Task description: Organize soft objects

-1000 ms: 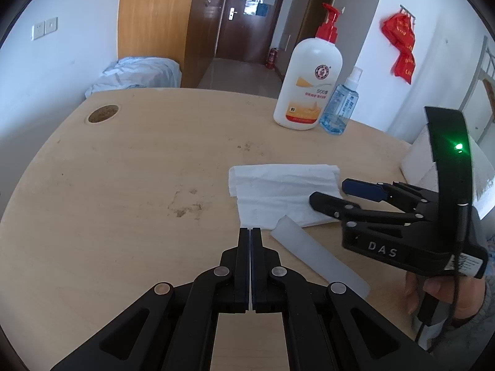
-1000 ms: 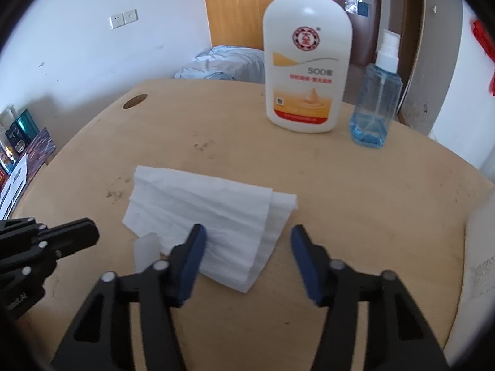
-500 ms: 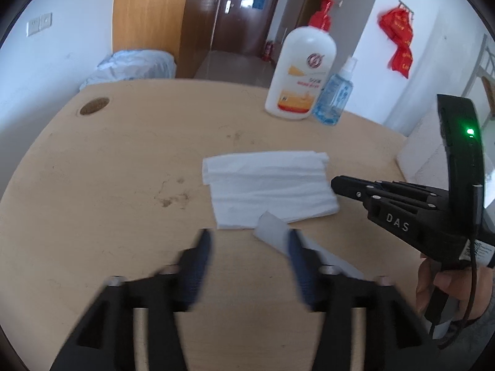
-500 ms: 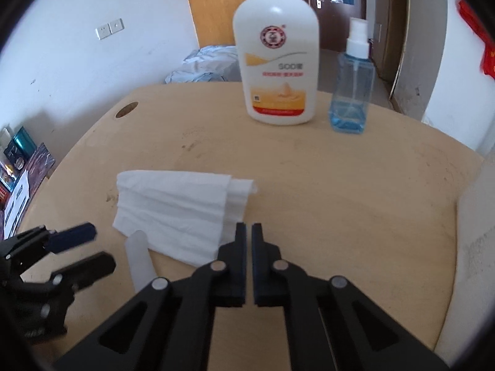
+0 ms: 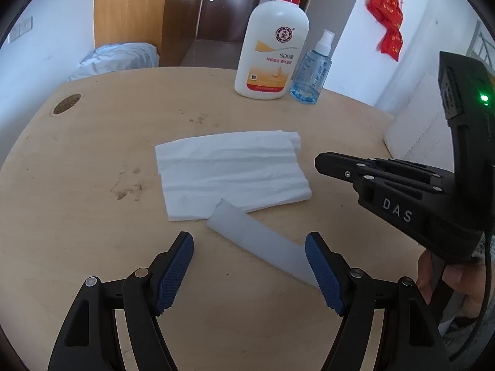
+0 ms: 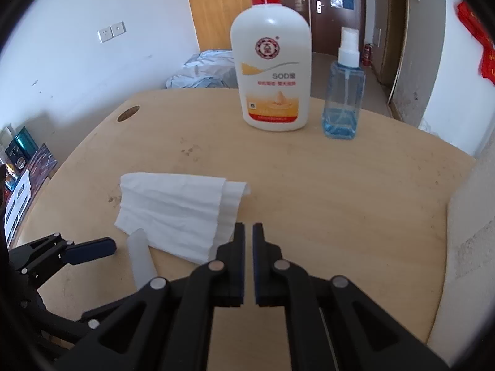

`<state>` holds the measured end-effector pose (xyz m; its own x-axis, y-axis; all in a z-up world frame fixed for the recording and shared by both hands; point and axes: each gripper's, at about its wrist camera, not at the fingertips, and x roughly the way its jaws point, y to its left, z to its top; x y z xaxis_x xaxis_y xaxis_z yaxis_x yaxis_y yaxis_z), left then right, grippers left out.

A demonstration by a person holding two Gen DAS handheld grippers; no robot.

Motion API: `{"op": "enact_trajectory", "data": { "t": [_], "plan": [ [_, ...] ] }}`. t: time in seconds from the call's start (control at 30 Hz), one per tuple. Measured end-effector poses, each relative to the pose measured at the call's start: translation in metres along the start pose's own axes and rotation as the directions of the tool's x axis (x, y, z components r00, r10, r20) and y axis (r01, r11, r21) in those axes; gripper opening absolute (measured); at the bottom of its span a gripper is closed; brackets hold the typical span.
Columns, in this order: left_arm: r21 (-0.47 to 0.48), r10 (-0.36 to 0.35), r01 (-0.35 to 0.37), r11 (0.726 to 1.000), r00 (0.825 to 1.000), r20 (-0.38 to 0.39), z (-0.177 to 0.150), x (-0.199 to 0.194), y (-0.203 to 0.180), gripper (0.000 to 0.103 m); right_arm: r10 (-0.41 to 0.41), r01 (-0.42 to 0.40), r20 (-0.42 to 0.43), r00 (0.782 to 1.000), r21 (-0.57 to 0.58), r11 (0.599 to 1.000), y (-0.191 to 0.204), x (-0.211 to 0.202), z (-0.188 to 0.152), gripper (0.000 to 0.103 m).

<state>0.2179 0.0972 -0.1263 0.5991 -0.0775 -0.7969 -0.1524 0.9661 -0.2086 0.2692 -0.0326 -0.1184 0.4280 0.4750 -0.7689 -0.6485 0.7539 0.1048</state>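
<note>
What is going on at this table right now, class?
A person holds a hand-held gripper in each hand over a wooden table. The left hand-held gripper is open, its fingers either side of a translucent plastic strip lying partly on a folded white tissue. The right hand-held gripper is shut on nothing, near the tissue's edge. A lotion pump bottle and a blue spray bottle stand upright farther back.
</note>
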Motion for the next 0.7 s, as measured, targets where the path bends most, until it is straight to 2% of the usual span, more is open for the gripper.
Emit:
{"op": "enact_trajectory", "data": {
  "t": [0.1,0.3,0.4,0.5,0.53,0.57,0.6,0.63,0.7],
  "plan": [
    [0.029,0.069,-0.069,0.997,0.998,0.000,0.000,0.005,-0.007,0.075,0.004,-0.004,0.006,1.000,-0.005,1.000,-0.001,-0.003,0.000,0.007],
    [0.055,0.139,-0.139,0.989,0.990,0.007,-0.001,0.009,-0.016,0.075,-0.004,0.004,0.004,1.000,-0.012,1.000,0.001,-0.004,-0.001,0.007],
    [0.049,0.134,-0.134,0.990,0.991,0.010,0.000,0.008,-0.015,0.064,-0.005,0.005,0.007,1.000,-0.011,1.000,0.000,-0.006,-0.002,0.007],
    [0.080,0.104,-0.105,0.991,0.994,0.015,-0.004,0.005,-0.019,0.042,-0.006,0.006,0.009,1.000,-0.011,1.000,0.000,-0.007,-0.002,0.007],
    [0.092,0.093,-0.094,0.991,0.996,0.015,-0.005,0.002,-0.021,0.032,-0.009,0.009,0.013,1.000,-0.009,1.000,-0.001,-0.008,-0.002,0.007],
    [0.093,0.090,-0.092,0.991,0.996,0.017,-0.006,0.000,-0.022,0.028,-0.011,0.011,0.013,1.000,-0.008,1.000,-0.001,-0.008,-0.002,0.007],
    [0.090,0.087,-0.088,0.992,0.996,0.012,-0.007,-0.001,-0.022,0.020,-0.011,0.011,0.014,1.000,-0.005,1.000,-0.002,-0.009,-0.001,0.007],
    [0.084,0.080,-0.081,0.993,0.997,0.009,-0.008,-0.003,-0.020,0.015,-0.011,0.011,0.016,1.000,-0.003,1.000,-0.002,-0.009,-0.001,0.007],
    [0.089,0.069,-0.069,0.994,0.998,0.009,-0.010,-0.005,-0.019,0.011,-0.013,0.013,0.017,1.000,-0.003,1.000,-0.003,-0.010,-0.001,0.007]
  ]
}}
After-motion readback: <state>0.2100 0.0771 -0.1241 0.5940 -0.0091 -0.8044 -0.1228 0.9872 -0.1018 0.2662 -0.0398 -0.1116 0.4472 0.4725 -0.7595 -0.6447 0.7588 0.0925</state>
